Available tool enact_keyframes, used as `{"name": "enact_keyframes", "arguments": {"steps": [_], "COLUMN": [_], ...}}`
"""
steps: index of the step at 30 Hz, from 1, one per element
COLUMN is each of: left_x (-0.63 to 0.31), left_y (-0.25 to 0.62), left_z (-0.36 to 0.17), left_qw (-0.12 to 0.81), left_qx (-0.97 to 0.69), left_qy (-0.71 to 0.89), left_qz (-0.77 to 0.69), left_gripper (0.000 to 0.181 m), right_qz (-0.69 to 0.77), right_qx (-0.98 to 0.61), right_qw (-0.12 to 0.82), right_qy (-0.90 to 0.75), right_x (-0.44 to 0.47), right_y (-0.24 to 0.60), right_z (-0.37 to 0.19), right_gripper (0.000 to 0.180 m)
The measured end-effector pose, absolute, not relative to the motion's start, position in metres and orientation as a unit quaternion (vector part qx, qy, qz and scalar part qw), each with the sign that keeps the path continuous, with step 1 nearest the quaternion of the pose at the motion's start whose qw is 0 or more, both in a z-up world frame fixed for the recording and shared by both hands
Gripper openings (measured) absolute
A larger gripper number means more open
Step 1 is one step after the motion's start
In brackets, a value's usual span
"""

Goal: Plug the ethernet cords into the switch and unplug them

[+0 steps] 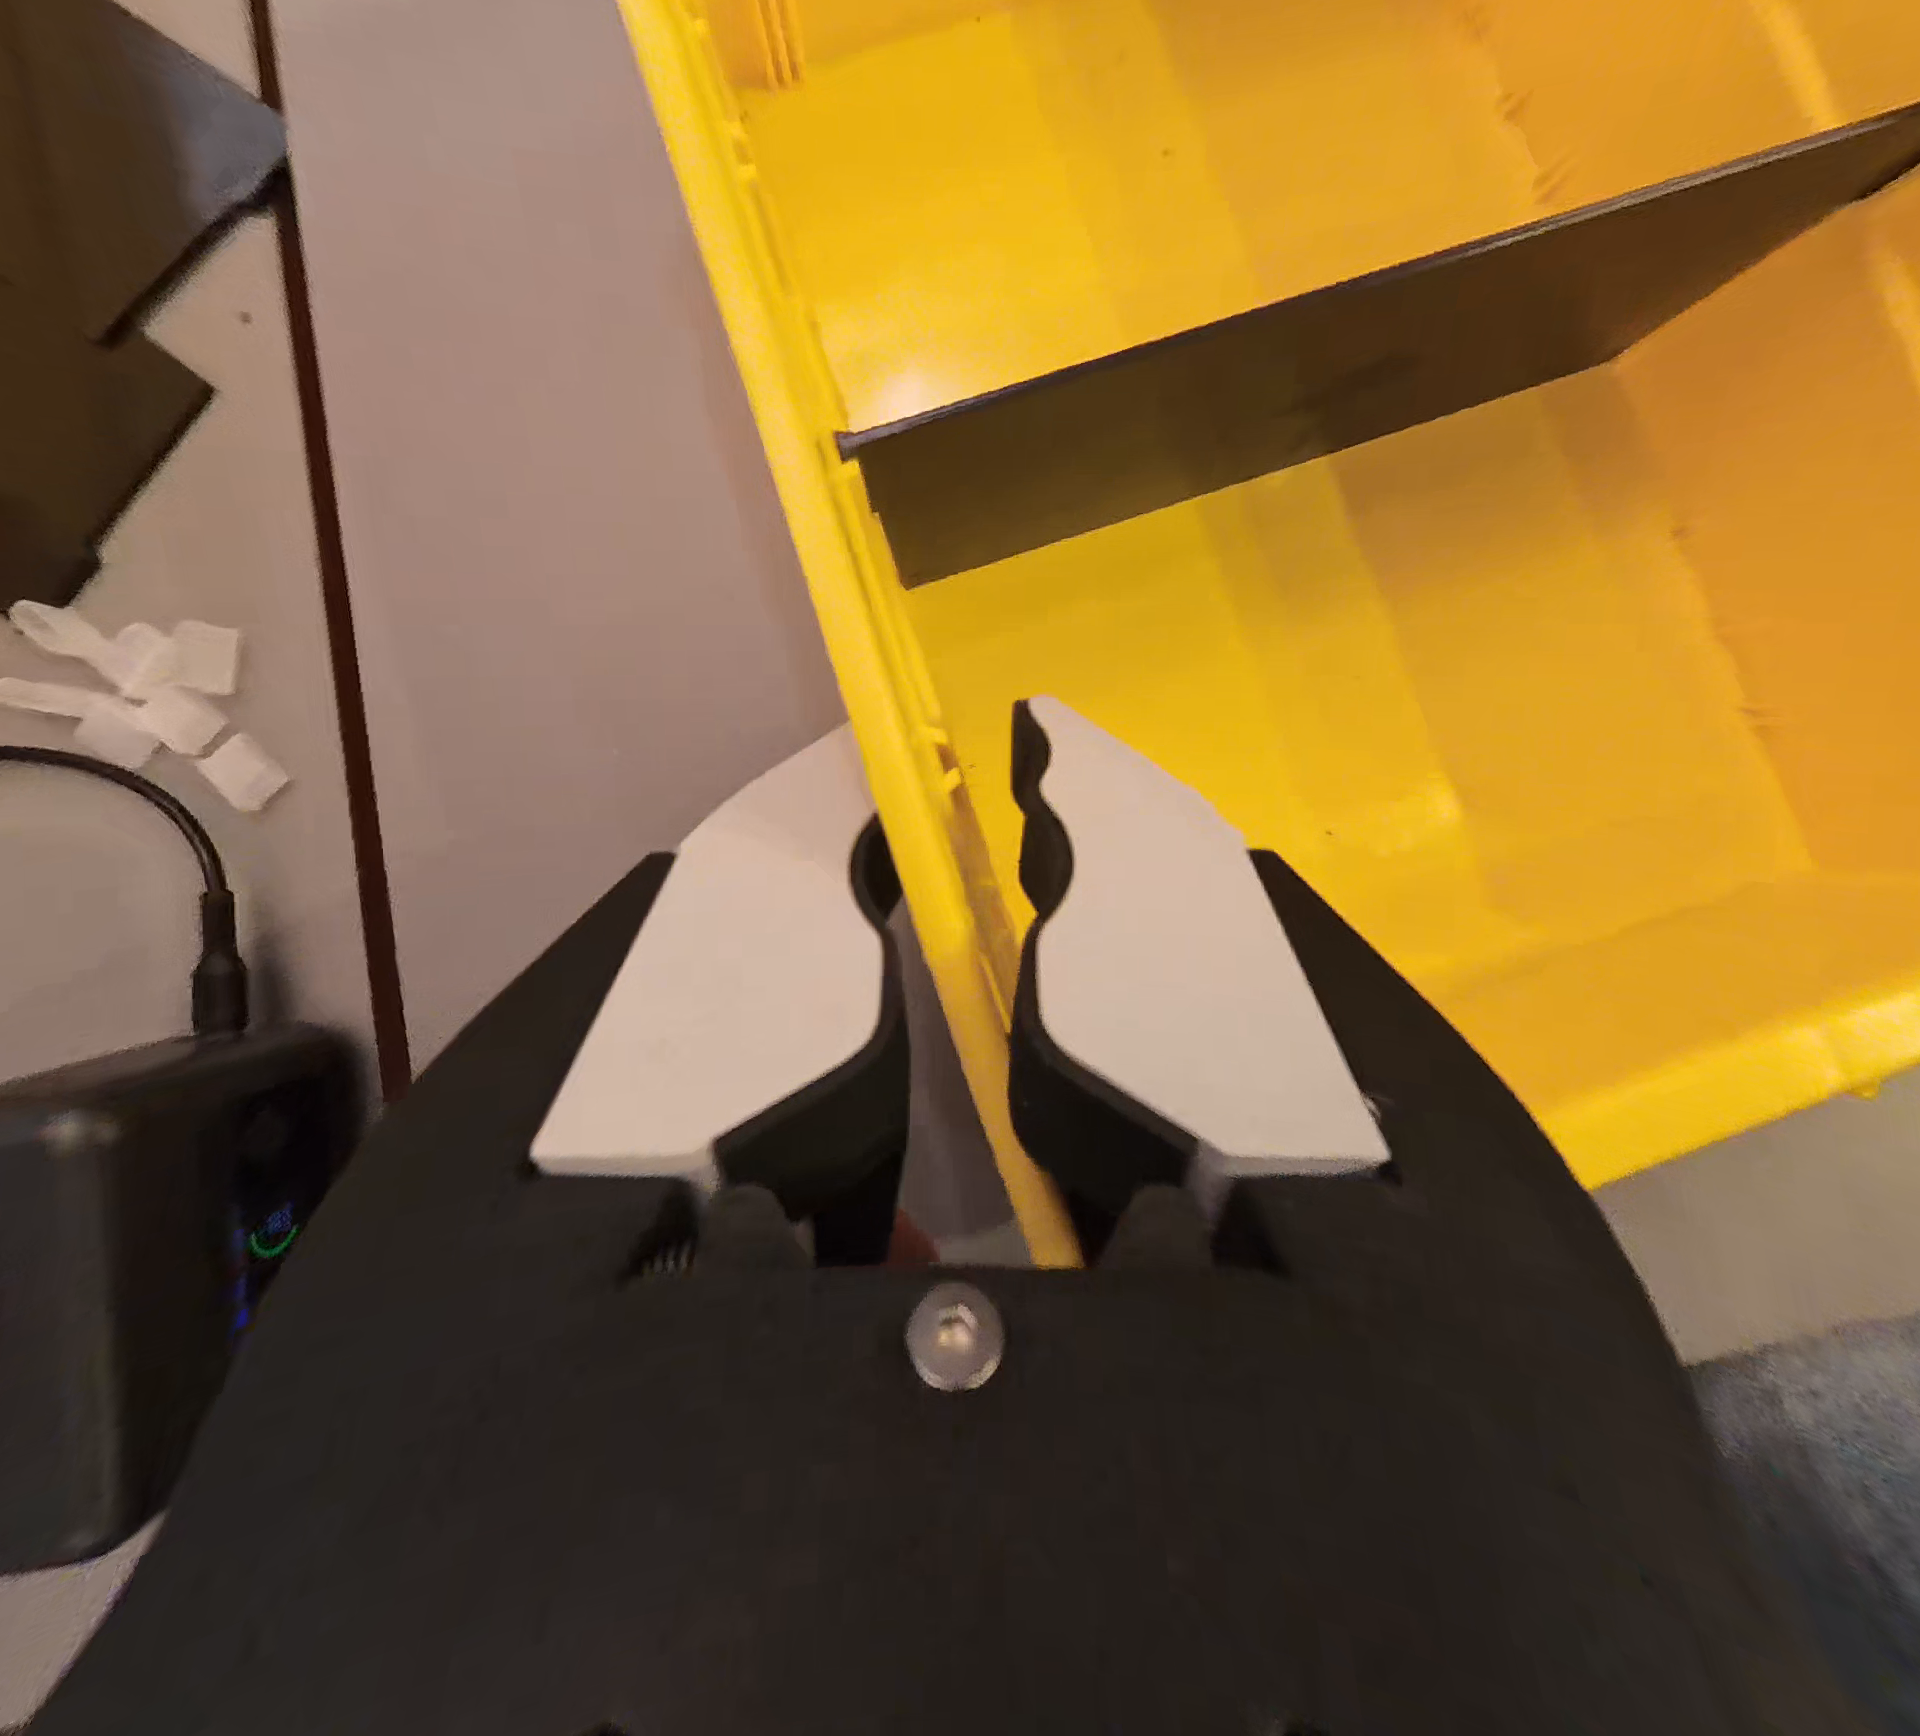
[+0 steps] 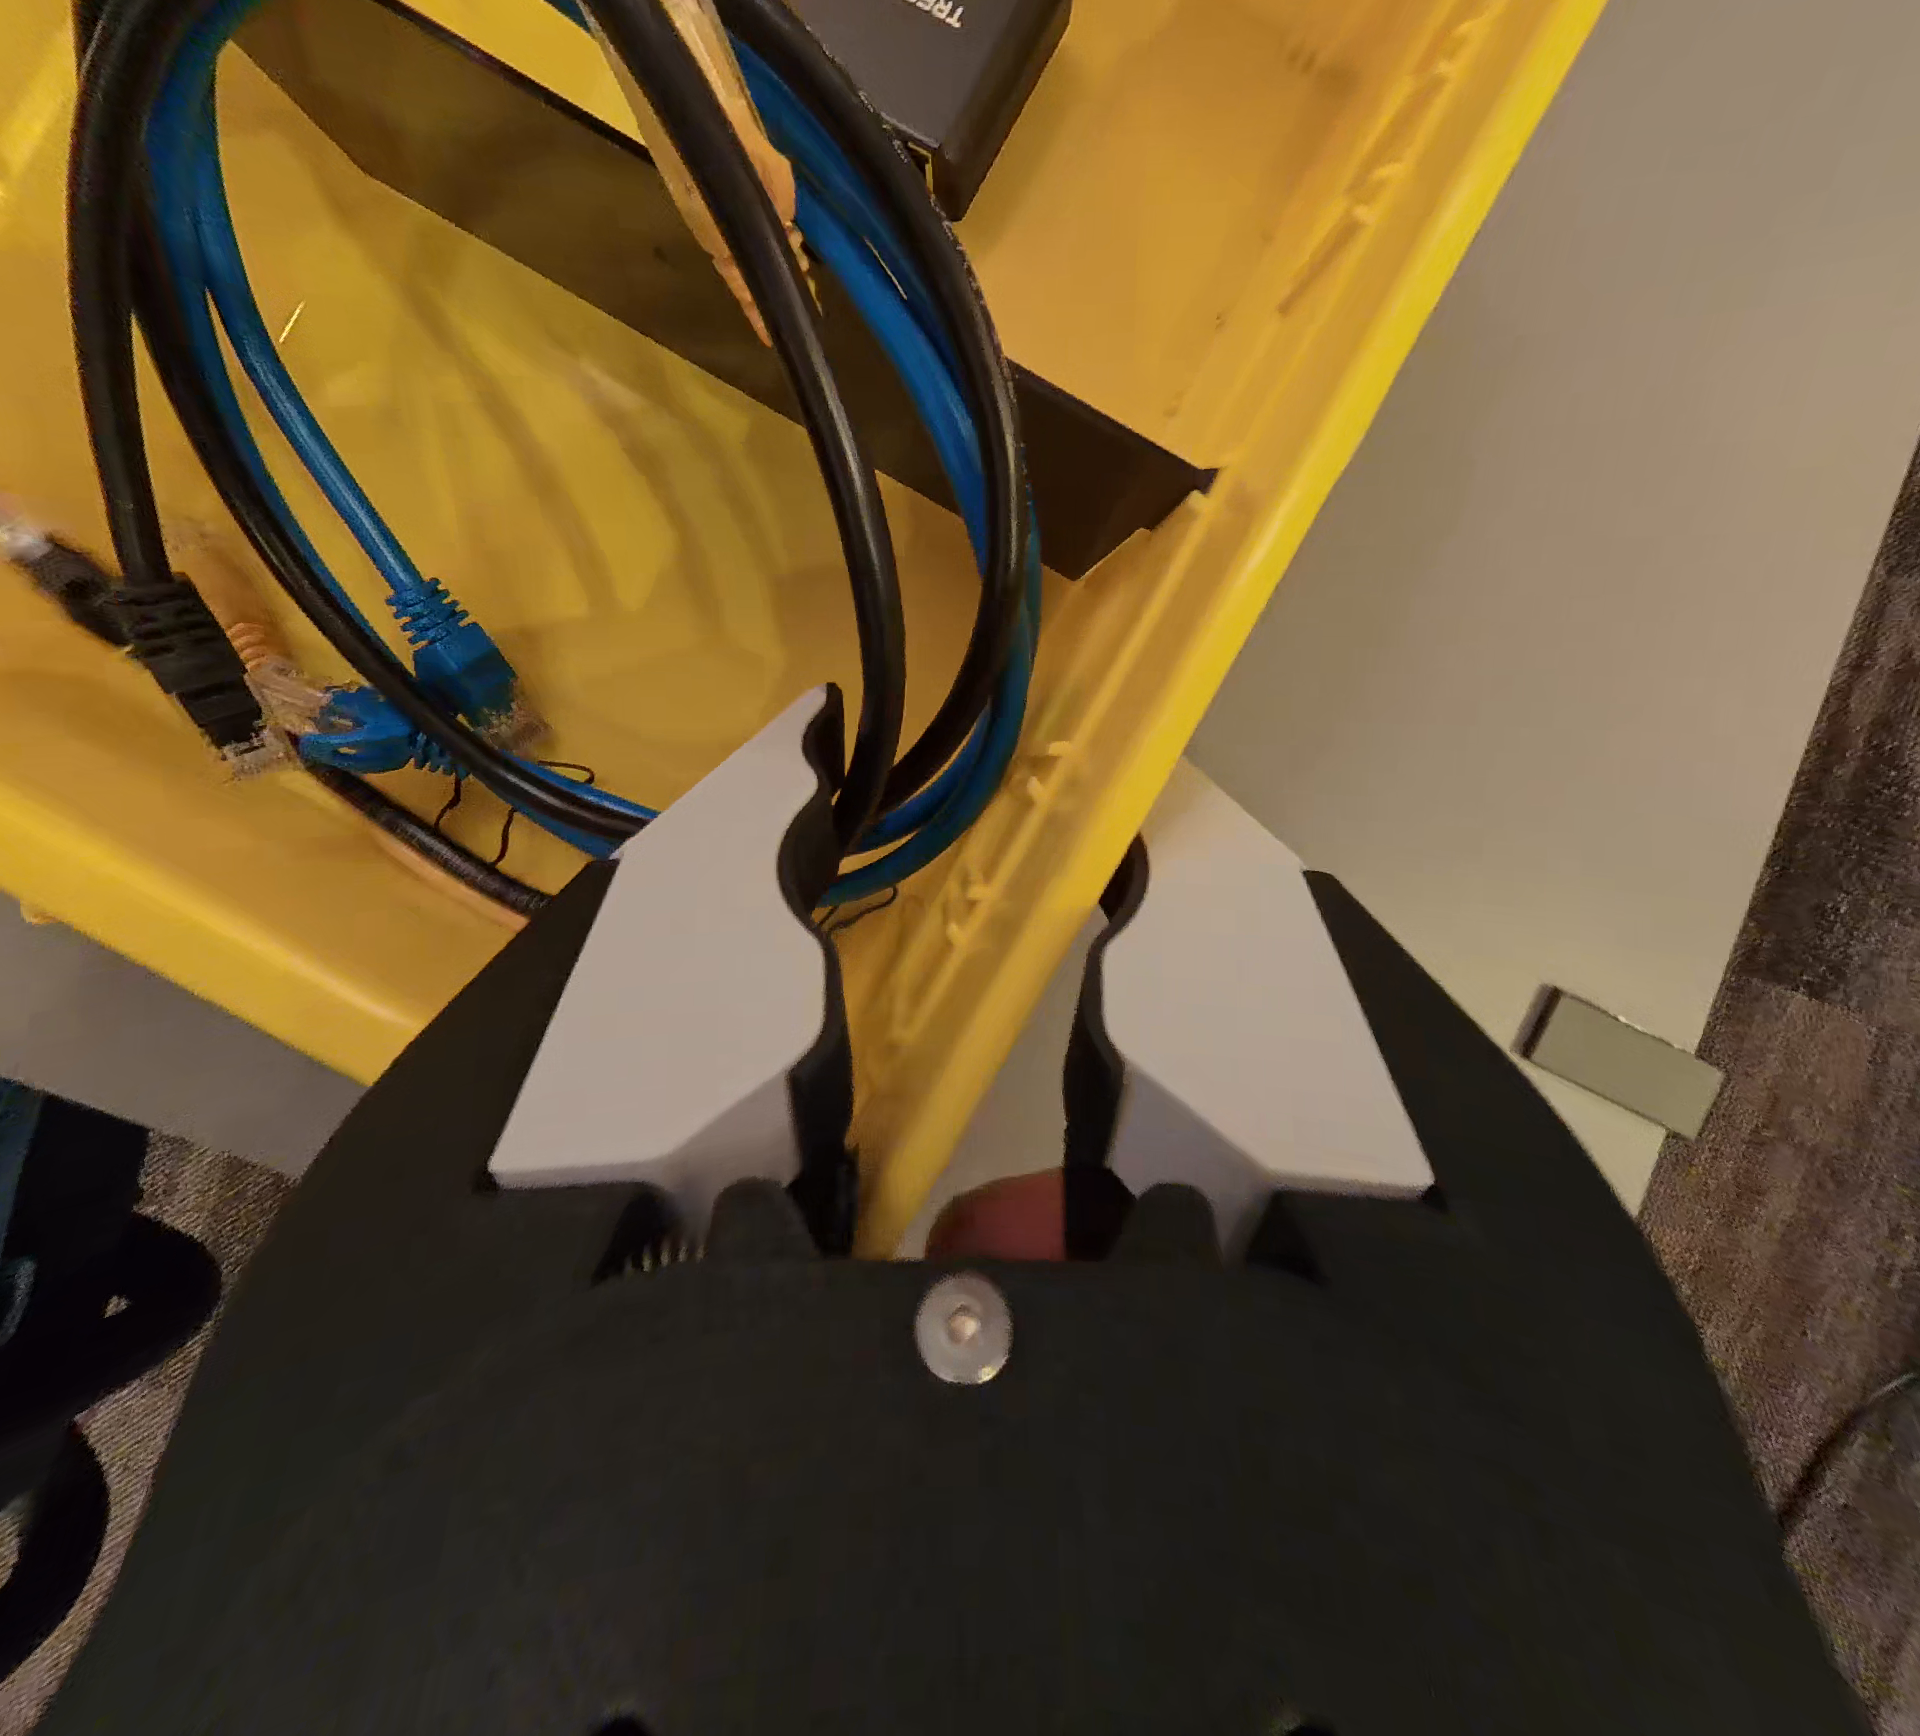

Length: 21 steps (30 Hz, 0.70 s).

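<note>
Both grippers straddle opposite walls of the yellow bin point(image 2: 1299, 315), one finger inside and one outside each.

Left gripper point(image 1: 951, 855): fingers at a narrow gap around the bin's side wall, inner finger point(image 1: 1132, 938) inside. Can't tell if the pads actually clamp the wall or just bracket it. Compartment ahead of these fingers holds only the black divider point(image 1: 1351, 398); no cords or switch on this side.

Right gripper point(image 2: 987, 813): fingers at a medium gap across the other wall, nothing clamped between them. Its inner finger point(image 2: 717, 948) has its tip touching the cord bundle.

Task items are all on the right gripper's side:
- blue ethernet cords point(image 2: 312, 439) and black cords point(image 2: 852, 481) coiled in a loop, directly ahead of and left of the inner finger
- loose plugs point(image 2: 457, 658) left of the fingertip, on the bin floor
- switch point(image 2: 935, 13) farther ahead, beyond the divider in the next compartment, long axis running diagonally away from the fingers

Judgement: right gripper is the nearer one for grabbing a plug; it needs to clear the wall and shift left.
</note>
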State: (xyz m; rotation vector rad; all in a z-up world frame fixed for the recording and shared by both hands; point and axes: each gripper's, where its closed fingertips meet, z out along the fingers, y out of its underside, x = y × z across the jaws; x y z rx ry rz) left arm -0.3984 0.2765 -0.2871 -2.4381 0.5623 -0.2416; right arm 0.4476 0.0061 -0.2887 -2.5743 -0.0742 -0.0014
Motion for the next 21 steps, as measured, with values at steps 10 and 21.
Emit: {"name": "enact_keyframes", "arguments": {"steps": [10, 21], "left_x": [-0.401, -0.43], "left_y": [0.272, 0.254], "left_z": [-0.272, -0.21], "left_qw": [0.361, 0.454], "left_qx": [-0.906, -0.871], "left_qy": [0.199, 0.126], "left_qz": [-0.093, -0.138], "left_gripper": [0.01, 0.007], "right_qz": [0.04, 0.149], "right_qx": [-0.946, -0.911], "right_qw": [0.311, 0.36], "right_qy": [-0.082, -0.133], "right_x": [0.368, 0.192], "right_y": [0.062, 0.136], "right_z": [-0.287, -0.281], "right_gripper": [0.033, 0.064]}}
